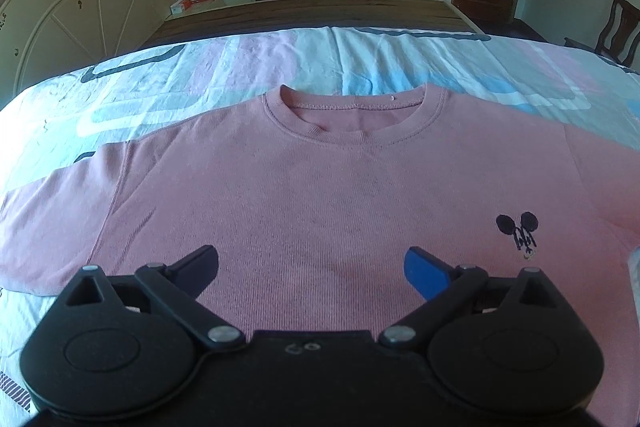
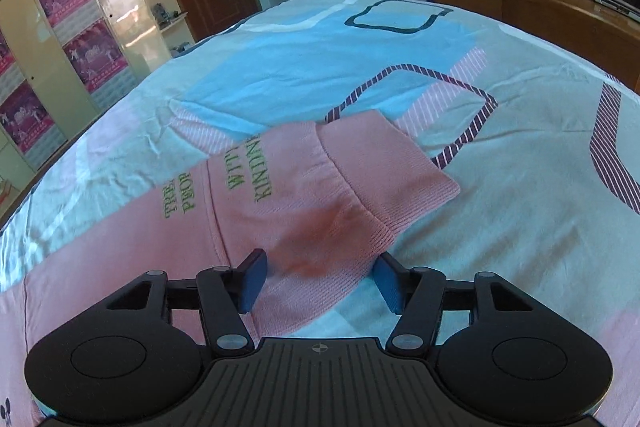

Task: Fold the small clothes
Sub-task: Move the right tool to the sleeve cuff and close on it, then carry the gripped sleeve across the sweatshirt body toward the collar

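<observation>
Sleeve (image 2: 320,195) of the pink sweatshirt (image 1: 304,195) runs straight out ahead of the right gripper (image 2: 320,279), ribbed cuff (image 2: 384,171) at the far end, long axis pointing toward the bed's (image 2: 520,227) far corner. Its jaws sit half-spread either side of the sleeve, not pinching yet I think. Left gripper (image 1: 312,273) hangs spread wide over the chest, further off. Plenty of bare sheet all round.

Left gripper (image 1: 312,273) fingers wide apart; right gripper (image 2: 320,283) fingers half-spread.
</observation>
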Demonstrator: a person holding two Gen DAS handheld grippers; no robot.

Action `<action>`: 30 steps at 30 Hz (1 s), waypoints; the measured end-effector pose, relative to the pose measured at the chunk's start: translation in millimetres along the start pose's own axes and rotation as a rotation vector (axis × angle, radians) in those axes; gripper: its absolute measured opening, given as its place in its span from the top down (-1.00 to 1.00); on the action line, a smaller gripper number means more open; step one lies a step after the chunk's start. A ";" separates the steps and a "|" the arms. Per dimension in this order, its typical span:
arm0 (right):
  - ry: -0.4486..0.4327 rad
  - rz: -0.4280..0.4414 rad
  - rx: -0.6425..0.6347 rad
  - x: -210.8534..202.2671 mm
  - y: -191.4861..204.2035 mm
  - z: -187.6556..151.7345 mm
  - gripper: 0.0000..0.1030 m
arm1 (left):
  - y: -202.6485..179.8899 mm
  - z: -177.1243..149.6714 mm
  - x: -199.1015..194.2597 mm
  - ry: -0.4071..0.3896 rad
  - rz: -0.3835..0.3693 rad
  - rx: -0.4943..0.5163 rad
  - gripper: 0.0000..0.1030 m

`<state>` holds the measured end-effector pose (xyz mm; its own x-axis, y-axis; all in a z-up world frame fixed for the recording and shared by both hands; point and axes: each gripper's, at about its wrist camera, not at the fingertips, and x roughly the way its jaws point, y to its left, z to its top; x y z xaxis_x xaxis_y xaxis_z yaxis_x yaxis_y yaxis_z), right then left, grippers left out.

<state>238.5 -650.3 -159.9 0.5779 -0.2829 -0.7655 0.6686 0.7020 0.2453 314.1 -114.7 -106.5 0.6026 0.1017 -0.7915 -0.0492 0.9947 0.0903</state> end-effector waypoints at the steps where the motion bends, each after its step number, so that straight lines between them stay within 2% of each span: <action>1: -0.005 0.000 -0.007 2.1 1.4 0.8 -0.11 | -0.1 0.7 1.4 0.002 -0.002 0.004 -0.91; 3: -0.017 -0.003 -0.022 5.3 4.0 1.7 0.40 | 0.0 1.3 3.2 0.004 -0.003 0.014 -0.89; 4: -0.020 0.004 -0.018 6.6 3.6 3.2 0.51 | 0.4 1.5 4.1 0.000 -0.015 0.023 -0.89; 6: -0.032 0.031 0.003 5.0 3.3 4.8 0.87 | 1.6 1.8 4.1 -0.009 -0.042 0.028 -0.86; 9: -0.073 0.059 -0.010 -2.6 12.8 7.0 0.90 | 3.4 4.1 4.8 -0.002 -0.059 0.021 -0.82; 13: -0.141 0.136 -0.140 -21.8 57.9 7.1 0.91 | 9.2 8.2 2.6 -0.024 -0.060 0.001 -0.81; 18: -0.181 0.333 -0.341 -53.8 148.5 -12.5 0.91 | 19.6 13.3 -3.1 -0.050 -0.049 -0.012 -0.79; 21: -0.168 0.473 -0.461 -71.5 206.2 -41.8 0.91 | 31.1 14.1 -5.8 -0.051 -0.038 -0.041 -0.79; 24: -0.104 0.604 -0.597 -82.3 262.4 -90.9 0.91 | 46.2 12.8 -7.6 -0.057 -0.006 -0.066 -0.80; 27: -0.011 0.677 -0.731 -82.3 305.4 -144.9 0.90 | 62.7 10.9 -7.4 -0.050 0.013 -0.095 -0.80; 30: 0.065 0.697 -0.813 -78.9 326.0 -185.5 0.88 | 75.1 9.1 -4.9 -0.043 0.003 -0.124 -0.80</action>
<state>324.1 -277.8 -129.9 0.6695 0.3671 -0.6457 -0.3254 0.9264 0.1893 314.8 -40.6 -90.4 0.6354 0.1065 -0.7648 -0.1476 0.9889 0.0151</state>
